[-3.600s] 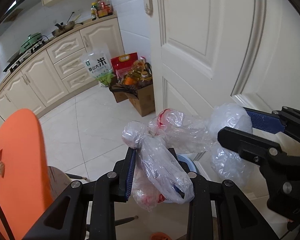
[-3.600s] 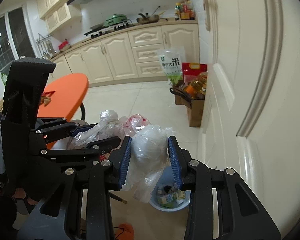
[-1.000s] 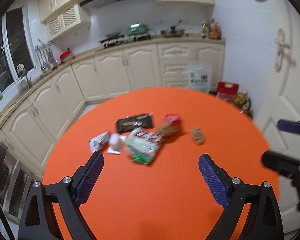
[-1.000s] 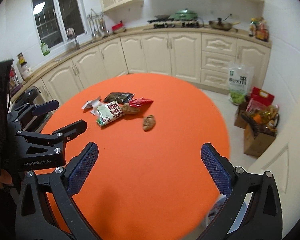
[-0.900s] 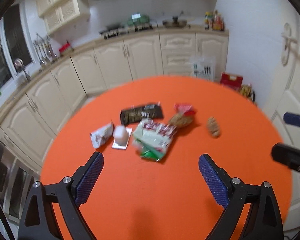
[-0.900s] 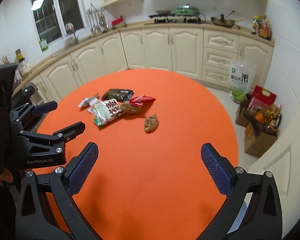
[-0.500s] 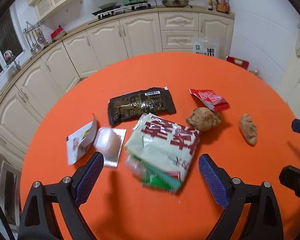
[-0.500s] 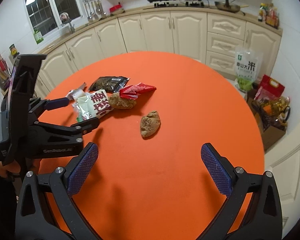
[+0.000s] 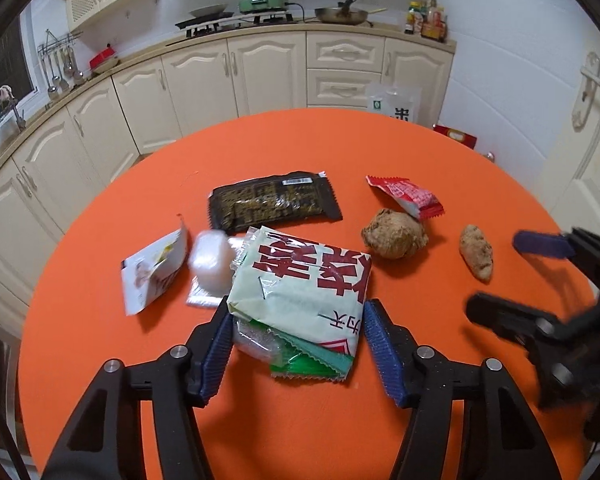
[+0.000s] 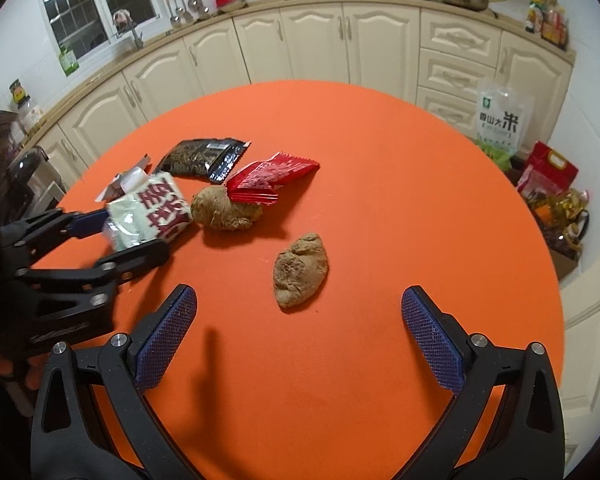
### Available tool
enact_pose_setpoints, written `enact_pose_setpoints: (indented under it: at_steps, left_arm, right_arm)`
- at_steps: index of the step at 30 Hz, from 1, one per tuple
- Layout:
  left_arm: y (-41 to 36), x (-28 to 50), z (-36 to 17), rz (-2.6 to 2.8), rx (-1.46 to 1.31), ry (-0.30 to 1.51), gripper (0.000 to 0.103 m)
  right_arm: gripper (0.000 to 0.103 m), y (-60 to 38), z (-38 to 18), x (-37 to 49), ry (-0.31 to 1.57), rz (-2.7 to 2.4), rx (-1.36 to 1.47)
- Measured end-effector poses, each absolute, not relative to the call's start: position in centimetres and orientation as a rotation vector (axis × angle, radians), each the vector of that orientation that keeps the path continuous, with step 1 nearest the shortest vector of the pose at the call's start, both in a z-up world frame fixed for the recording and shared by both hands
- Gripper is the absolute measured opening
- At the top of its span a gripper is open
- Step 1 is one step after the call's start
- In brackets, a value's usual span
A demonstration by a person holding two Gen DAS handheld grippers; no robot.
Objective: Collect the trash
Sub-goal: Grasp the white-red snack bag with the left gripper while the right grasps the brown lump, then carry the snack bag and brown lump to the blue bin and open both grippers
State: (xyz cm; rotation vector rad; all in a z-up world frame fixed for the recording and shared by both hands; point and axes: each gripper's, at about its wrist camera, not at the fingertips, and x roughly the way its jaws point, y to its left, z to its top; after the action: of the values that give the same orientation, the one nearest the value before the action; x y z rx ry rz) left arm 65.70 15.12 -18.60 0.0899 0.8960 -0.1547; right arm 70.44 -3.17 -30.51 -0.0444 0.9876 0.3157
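Trash lies on a round orange table (image 9: 300, 420). My left gripper (image 9: 298, 326) has its blue pads on both sides of a pale green snack bag with red characters (image 9: 300, 280), touching its edges; it also shows in the right wrist view (image 10: 150, 208). Near it lie a black wrapper (image 9: 274, 202), a red wrapper (image 9: 406, 196), a white torn packet (image 9: 152, 274), a clear plastic lump (image 9: 212, 258) and two brown lumps (image 9: 394, 234) (image 9: 476, 252). My right gripper (image 10: 300, 328) is open and empty, just short of the smaller brown lump (image 10: 300, 270).
Cream kitchen cabinets (image 10: 340, 40) curve behind the table, with a stove and pans on the counter. A rice bag (image 10: 498, 124) and a box of groceries (image 10: 560, 208) stand on the floor at the right. A white door (image 9: 592, 92) is at the far right.
Both grippers have moved down and forward over the table. My left gripper has narrowed from wide open around the green snack bag. My right gripper has come closer to the smaller brown lump.
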Motion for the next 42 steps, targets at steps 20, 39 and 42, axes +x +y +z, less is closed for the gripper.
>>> enact_pose_setpoints:
  at_steps: [20, 39, 42]
  left_arm:
    - [16.0, 58.4, -15.8, -0.139, 0.023, 0.889, 0.024]
    - [15.6, 50.2, -13.8, -0.211, -0.095, 0.861, 0.020]
    - [15.3, 50.2, -14.3, -0.193, -0.097, 0.894, 0.023]
  right_arm:
    - [0.025, -2.7, -28.7, 67.4, 0.936, 0.396, -0.098]
    - [0.026, -2.1, -27.0, 61.8, 0.908, 0.534, 0.018]
    - [0.026, -2.1, -26.9, 61.0, 0.908, 0.533, 0.013]
